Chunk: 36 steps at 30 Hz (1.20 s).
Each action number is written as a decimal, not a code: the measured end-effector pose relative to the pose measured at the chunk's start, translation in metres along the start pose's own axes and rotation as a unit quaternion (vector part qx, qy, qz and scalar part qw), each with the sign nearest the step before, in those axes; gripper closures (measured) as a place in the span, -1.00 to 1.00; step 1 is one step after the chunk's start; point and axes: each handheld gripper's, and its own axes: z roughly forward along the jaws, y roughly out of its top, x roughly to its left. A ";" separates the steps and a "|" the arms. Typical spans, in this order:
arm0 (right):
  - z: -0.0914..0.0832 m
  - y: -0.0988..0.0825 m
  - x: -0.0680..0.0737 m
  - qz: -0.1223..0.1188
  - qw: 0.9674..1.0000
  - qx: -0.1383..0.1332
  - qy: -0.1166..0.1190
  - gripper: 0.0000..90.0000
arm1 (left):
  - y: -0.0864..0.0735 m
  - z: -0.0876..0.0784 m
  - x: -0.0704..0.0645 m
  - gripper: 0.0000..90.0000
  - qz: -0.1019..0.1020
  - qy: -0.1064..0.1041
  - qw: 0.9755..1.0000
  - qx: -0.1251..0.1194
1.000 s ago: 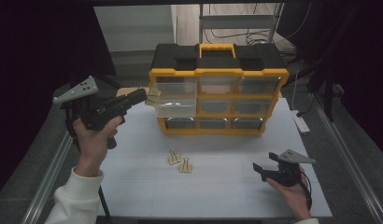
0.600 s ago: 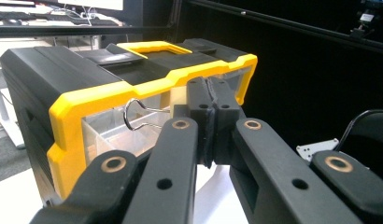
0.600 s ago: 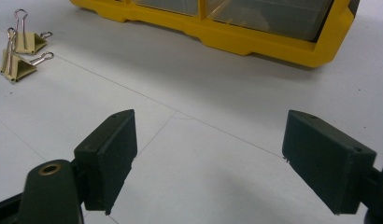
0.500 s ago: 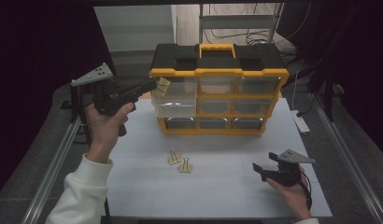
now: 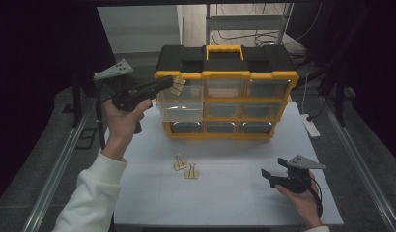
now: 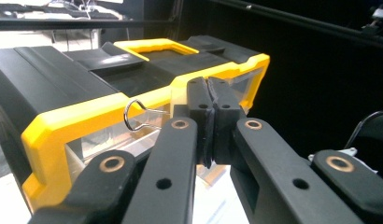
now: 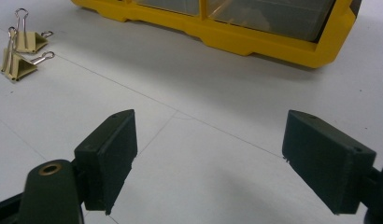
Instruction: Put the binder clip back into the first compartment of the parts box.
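High view: left gripper [image 5: 173, 85] clamps a binder clip [image 5: 177, 85] above the open drawer [image 5: 179, 105]; right gripper [image 5: 272, 175] spread wide.

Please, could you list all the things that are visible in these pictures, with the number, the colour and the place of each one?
Binder clip in the jaws: one, pale gold, held up at the top left drawer of the organizer.
Binder clips on the table: two, pale gold with silver wire handles, side by side in front of the organizer.
Drawer organizer: one, yellow frame, black top, clear drawers, at the back of the table.
Pulled-out drawer: one, clear, left column of the organizer.
Table: one, white.
Power strip: one, white, at the table's right edge.
Left gripper: one, black, shut on the clip, raised at the left.
Right gripper: one, black, jaws open, low over the table at the right.
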 end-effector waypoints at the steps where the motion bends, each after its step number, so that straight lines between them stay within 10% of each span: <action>1: 0.000 0.000 0.000 -0.001 1.000 0.000 0.000 -0.59 | -0.001 0.003 0.001 0.96 -0.001 -0.001 1.000 -0.002; 5: 0.000 0.000 0.000 0.000 1.000 0.000 0.001 -0.59 | -0.002 0.007 0.003 0.08 0.005 -0.017 1.000 -0.019; 10: -0.001 0.000 -0.001 0.001 1.000 0.000 0.003 -0.59 | -0.002 0.000 -0.002 -0.49 0.011 0.005 1.000 -0.002; 36: 0.001 0.000 0.001 -0.004 1.000 0.002 0.004 -0.60 | -0.067 -0.040 -0.016 -0.63 0.023 0.024 0.998 0.054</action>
